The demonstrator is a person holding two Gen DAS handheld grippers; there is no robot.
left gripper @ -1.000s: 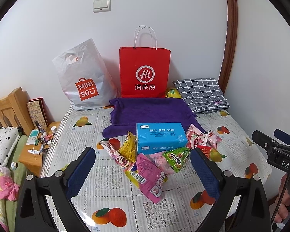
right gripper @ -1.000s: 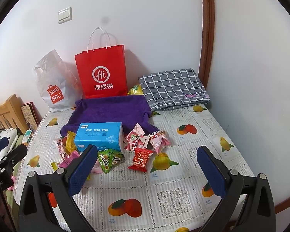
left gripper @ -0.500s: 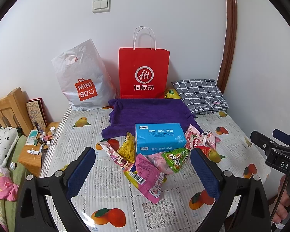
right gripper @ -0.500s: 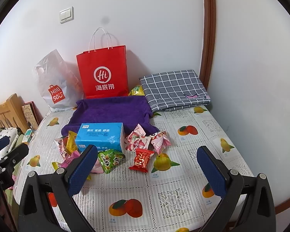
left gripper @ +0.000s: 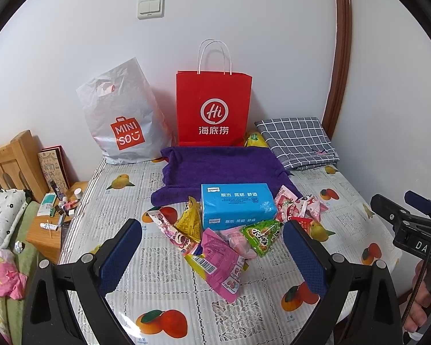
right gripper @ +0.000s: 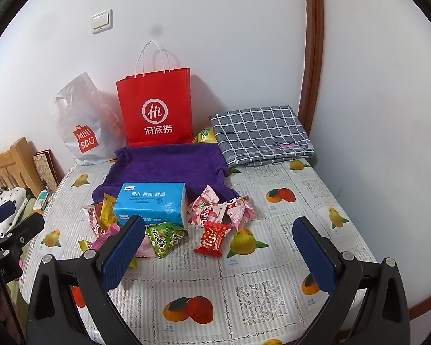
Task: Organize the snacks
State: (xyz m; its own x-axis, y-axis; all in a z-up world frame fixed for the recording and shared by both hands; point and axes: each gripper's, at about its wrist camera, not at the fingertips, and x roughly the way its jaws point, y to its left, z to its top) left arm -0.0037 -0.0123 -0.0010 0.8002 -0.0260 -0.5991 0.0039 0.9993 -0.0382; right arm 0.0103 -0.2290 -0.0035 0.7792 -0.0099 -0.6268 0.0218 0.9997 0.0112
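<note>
The left hand-held gripper (left gripper: 212, 254) and the right hand-held gripper (right gripper: 219, 248) are held wide apart, with nothing in them. Almost nothing has been moved since the earlier frame. The small snack packets (left gripper: 219, 261) are still piled around the blue tissue pack (left gripper: 237, 208) on the fruit-print surface (right gripper: 244, 293), near the purple towel (right gripper: 169, 166).
</note>
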